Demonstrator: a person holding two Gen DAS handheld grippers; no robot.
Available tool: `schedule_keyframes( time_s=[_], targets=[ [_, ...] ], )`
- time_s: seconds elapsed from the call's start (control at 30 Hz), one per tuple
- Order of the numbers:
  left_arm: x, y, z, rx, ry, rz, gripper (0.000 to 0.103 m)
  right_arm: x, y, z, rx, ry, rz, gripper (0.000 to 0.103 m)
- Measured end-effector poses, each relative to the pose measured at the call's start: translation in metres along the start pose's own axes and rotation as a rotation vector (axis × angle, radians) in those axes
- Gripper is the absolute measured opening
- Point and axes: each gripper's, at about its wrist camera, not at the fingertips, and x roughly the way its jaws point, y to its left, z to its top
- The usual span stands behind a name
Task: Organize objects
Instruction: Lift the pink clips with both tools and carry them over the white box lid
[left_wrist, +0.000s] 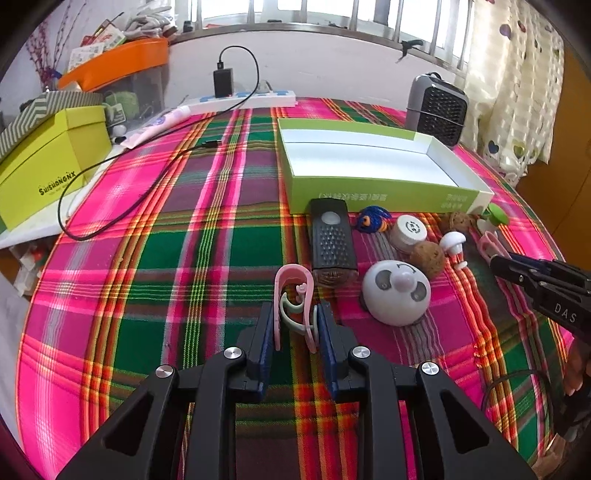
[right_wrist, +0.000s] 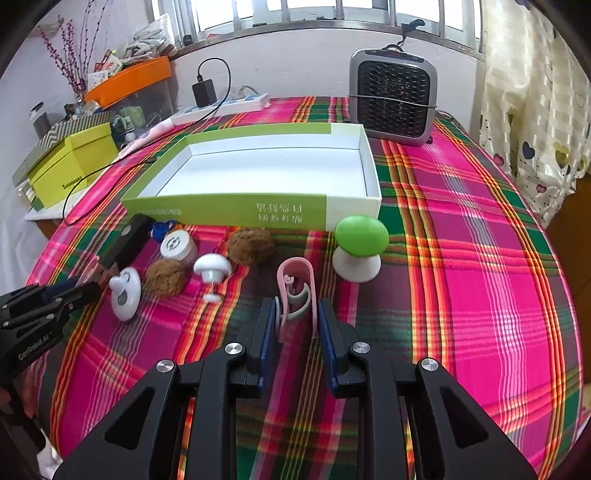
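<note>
At the bottom centre of the left wrist view, a pink clip is pinched between the jaws of the left gripper. In the right wrist view, a second pink clip is pinched in the same manner by the right gripper. Both clips are seen above the plaid tablecloth.

A green mushroom-shaped item is shown in full at centre right of the right wrist view only; in the left view it is seen only partly, at the right edge. A black rectangular device and a white dome are shown plainly in the left view.

Farther back, a shallow green-and-white box is seen lying open, with only its white floor visible inside. At the upper right, a grey heater is seen behind the box.
</note>
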Motion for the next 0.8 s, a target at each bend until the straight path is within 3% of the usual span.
schedule_keyframes(
  time_s=[0.17, 0.4, 0.8],
  targets=[
    [0.001, 0.001, 0.001, -0.008, 0.002, 0.000, 0.022, 0.000, 0.001, -0.004, 0.001, 0.005, 0.009, 0.024],
    [0.005, -0.001, 0.004, 0.004, 0.003, 0.007, 0.037, 0.003, 0.001, 0.000, 0.009, 0.012, 0.035, 0.024],
    [0.006, 0.005, 0.007, -0.017, -0.005, 0.021, 0.036, 0.012, 0.008, 0.009, -0.032, 0.017, 0.021, 0.032]
  ],
)
